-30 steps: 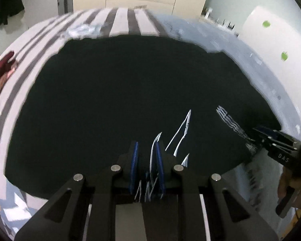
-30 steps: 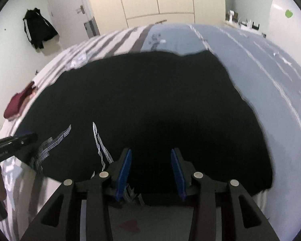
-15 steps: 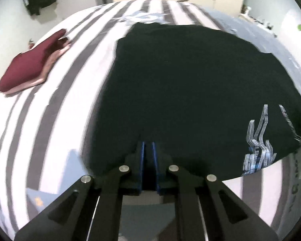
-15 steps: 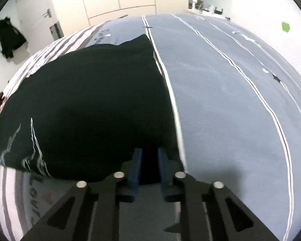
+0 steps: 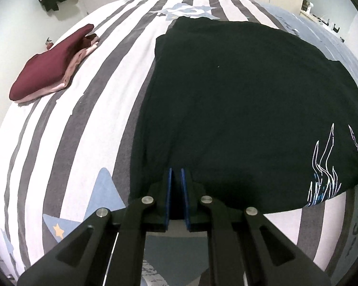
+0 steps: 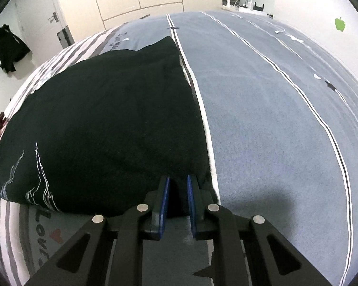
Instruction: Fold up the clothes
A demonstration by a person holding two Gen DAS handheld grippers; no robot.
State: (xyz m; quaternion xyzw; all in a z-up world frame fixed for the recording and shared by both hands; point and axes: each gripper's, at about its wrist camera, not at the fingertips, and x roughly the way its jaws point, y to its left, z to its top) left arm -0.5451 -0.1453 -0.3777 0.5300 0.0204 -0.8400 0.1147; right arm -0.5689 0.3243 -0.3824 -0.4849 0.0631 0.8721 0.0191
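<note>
Both grippers clamp the near edge of a black T-shirt (image 5: 250,100) spread ahead on the bed (image 5: 66,124): left gripper (image 5: 176,174) at one corner, right gripper (image 6: 178,181) at the other.

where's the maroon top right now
In the left wrist view the maroon top lies folded on a pink garment at the upper left, on the striped bedcover, apart from and to the left of the black shirt.
</note>
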